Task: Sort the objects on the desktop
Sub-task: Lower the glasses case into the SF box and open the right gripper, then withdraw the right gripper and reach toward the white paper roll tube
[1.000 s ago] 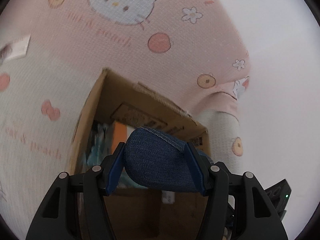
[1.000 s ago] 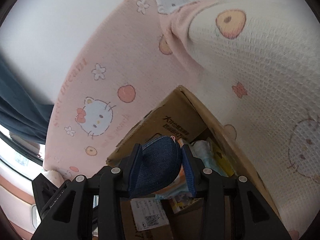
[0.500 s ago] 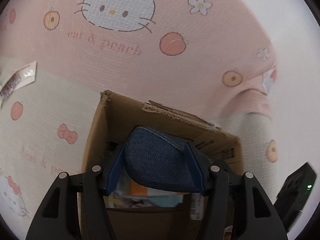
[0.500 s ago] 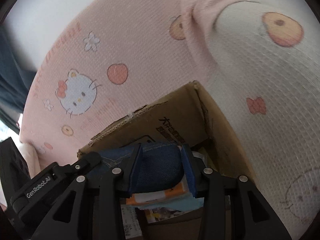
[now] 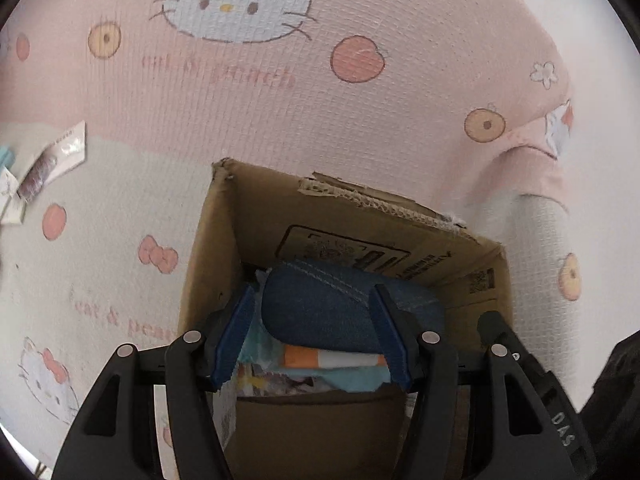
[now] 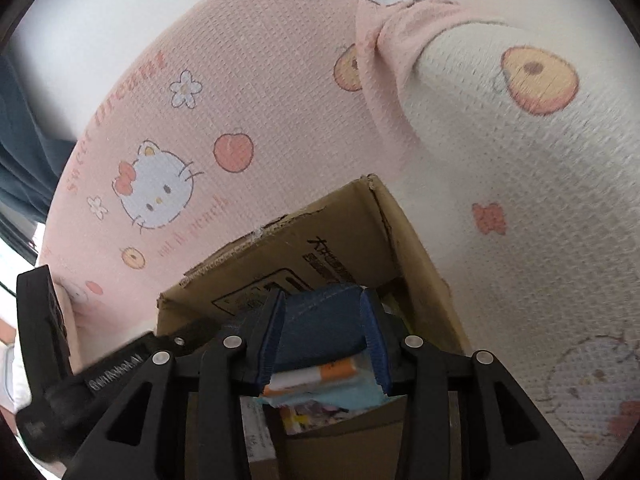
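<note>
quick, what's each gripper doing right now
Left gripper: closed on the denim pouch, over the cardboard box.
Right gripper: closed on the same denim pouch.

Box [image 5: 208, 264] interior crowded w/ packets [image 5: 332, 360].

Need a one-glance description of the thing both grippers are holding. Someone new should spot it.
Find the cardboard box on the pink-and-cream cartoon cloth. Over its open top, the left gripper and right gripper each clamp one end of a denim pouch. It is the only dark blue, stitched fabric item; the things beneath it are orange, white and light blue packets.
</note>
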